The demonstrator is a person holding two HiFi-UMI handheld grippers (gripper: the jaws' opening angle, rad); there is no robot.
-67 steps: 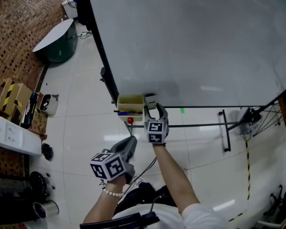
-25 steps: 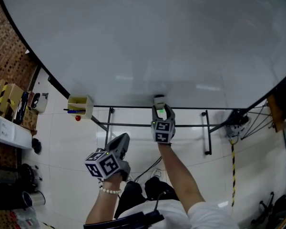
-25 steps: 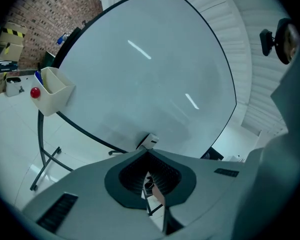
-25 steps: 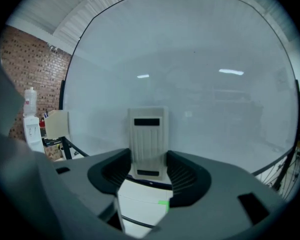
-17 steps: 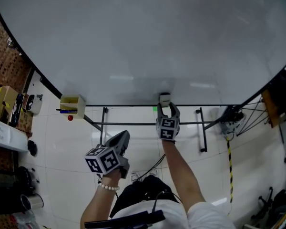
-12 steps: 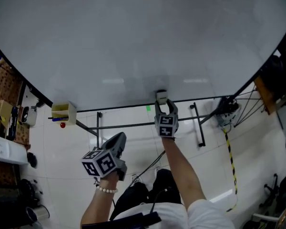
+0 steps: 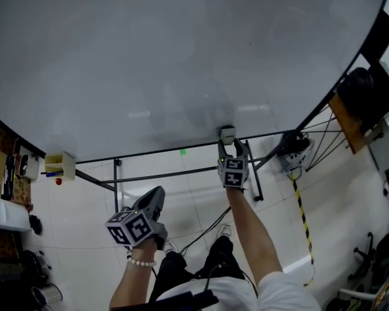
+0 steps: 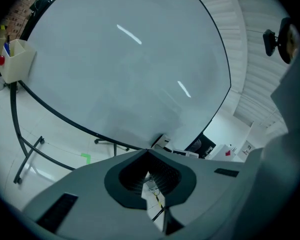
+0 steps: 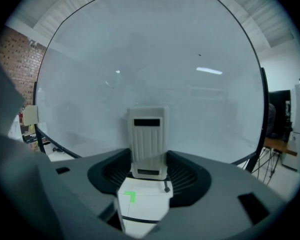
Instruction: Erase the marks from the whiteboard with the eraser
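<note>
Eraser (image 7: pixel 227 135), clamped in right claw (image 7: pixel 233 146), sits farther right on whiteboard (image 7: pixel 181 57)'s bottom edge; left claw (image 7: pixel 157 192), jaws together, at 7 o'clock.

"Where's the eraser (image 7: pixel 227 135)?"
"In the right claw (image 7: pixel 234 147), against the whiteboard (image 7: pixel 181 57) near its bottom edge."
"And the left claw (image 7: pixel 157 194)?"
"At eight o'clock from it, apart from the board. A box (image 7: pixel 59 164) hangs at nine o'clock."

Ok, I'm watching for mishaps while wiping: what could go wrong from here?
The eraser sits at the bottom edge of the whiteboard; a lower stroke could slip off it. The right gripper pinches only the eraser's near end, so hard pressing might tilt it. A cable trails across the floor: possible trip.
</note>
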